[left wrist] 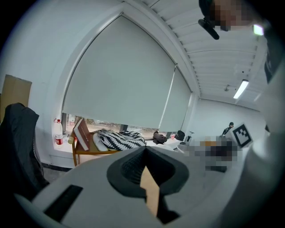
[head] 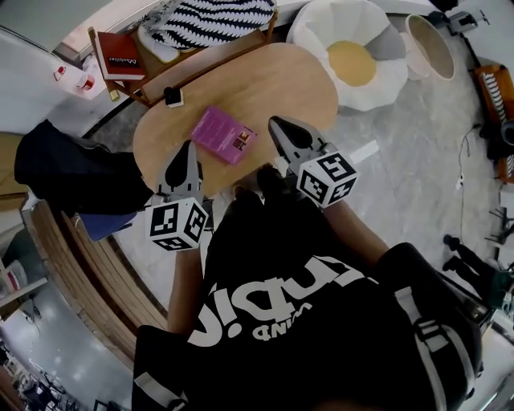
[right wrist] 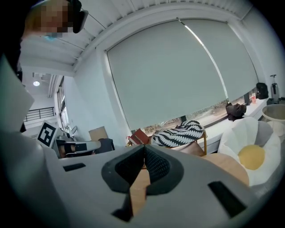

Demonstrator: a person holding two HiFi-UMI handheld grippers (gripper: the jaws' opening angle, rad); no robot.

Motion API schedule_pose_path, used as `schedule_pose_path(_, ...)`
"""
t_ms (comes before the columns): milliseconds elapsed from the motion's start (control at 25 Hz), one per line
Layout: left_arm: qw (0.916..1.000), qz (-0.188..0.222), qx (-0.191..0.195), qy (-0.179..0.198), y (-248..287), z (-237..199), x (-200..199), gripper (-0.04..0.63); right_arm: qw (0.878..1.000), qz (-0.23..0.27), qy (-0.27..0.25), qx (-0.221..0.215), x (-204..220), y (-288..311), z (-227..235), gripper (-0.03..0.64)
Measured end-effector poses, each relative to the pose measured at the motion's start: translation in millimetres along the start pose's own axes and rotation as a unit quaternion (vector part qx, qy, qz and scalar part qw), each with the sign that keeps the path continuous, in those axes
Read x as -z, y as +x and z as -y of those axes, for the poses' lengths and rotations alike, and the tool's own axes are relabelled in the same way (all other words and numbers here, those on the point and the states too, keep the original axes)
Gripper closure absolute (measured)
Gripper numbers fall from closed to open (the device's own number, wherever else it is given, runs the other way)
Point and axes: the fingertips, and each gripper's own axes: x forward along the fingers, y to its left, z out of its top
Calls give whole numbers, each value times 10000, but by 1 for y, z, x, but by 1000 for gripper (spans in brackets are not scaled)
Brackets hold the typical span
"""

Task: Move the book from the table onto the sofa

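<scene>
No text fully legible. Your black shirt (head: pixel 273 309): large white lettering, upside down, unreadable. Red book (head: pixel 120 54): white title line, too small. Pink book (head: pixel 223 134) on table (head: pixel 281 88): cover print illegible.

One oval wooden table (head: pixel 297 80). Two books: a magenta book (head: pixel 222 134) on the table and a red book (head: pixel 120 54) beyond its far left end. Two grippers at its near edge, the left gripper (head: pixel 189 148) and the right gripper (head: pixel 278 125). One black-and-white striped cushion (head: pixel 213 20) beyond its far side. One fried-egg cushion (head: pixel 352 63) at its right end. One dark jacket (head: pixel 68 168) to its left.
</scene>
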Motion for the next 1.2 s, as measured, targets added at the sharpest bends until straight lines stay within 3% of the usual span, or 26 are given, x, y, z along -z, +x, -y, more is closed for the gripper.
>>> schedule_pose_path(520,9990,-206,-310,-238,38,-26,17,588,9982,-477,-41,-368,13,53,23,615)
schedule_pose_path(1200,9956,-517,-592,-501,102,-80,102,588,9899,-1169,-296,-744,103,136,64,615)
